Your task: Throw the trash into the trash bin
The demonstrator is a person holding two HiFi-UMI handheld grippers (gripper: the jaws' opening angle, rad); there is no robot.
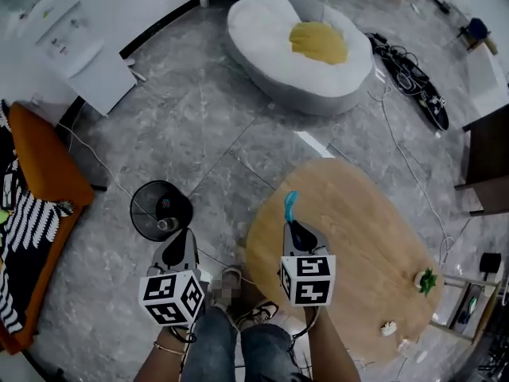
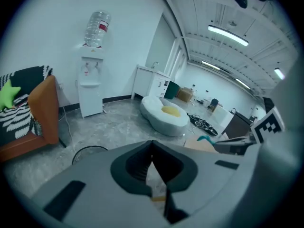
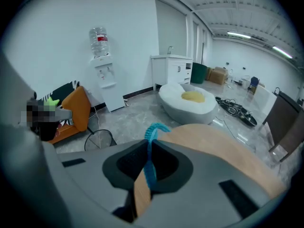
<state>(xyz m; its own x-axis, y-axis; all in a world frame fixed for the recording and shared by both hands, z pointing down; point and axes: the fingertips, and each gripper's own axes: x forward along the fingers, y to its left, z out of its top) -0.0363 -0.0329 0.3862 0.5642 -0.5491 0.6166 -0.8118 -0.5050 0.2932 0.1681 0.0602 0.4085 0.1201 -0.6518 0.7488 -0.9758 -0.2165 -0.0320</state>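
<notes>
Aim for the black wire trash bin [image 1: 161, 211]: it stands on the grey stone floor [image 1: 199, 110], just off the left edge of the tabletop [image 1: 358, 237]. Your left claw [image 1: 188, 234] hangs just short of its near rim, jaws pressed together on a thin pale scrap [image 2: 154, 177]. Your right claw [image 1: 292, 226] is over the tabletop's left edge, clamped on a blue ribbed strip [image 1: 290, 205] that sticks up past its tips. I'd bring each claw squarely over the bin's mouth before you part the jaws. Both pieces look light and could drift or cling to a pad, so tip the claw down and release low.

Around you, a white bean bag [image 1: 262, 30] with a yellow cushion [image 1: 318, 42] lies across the floor. An orange chair [image 1: 44, 169] sits at the left and a water dispenser [image 1: 83, 58] stands against the wall. A small green plant [image 1: 427, 280] is at the tabletop's far right edge.
</notes>
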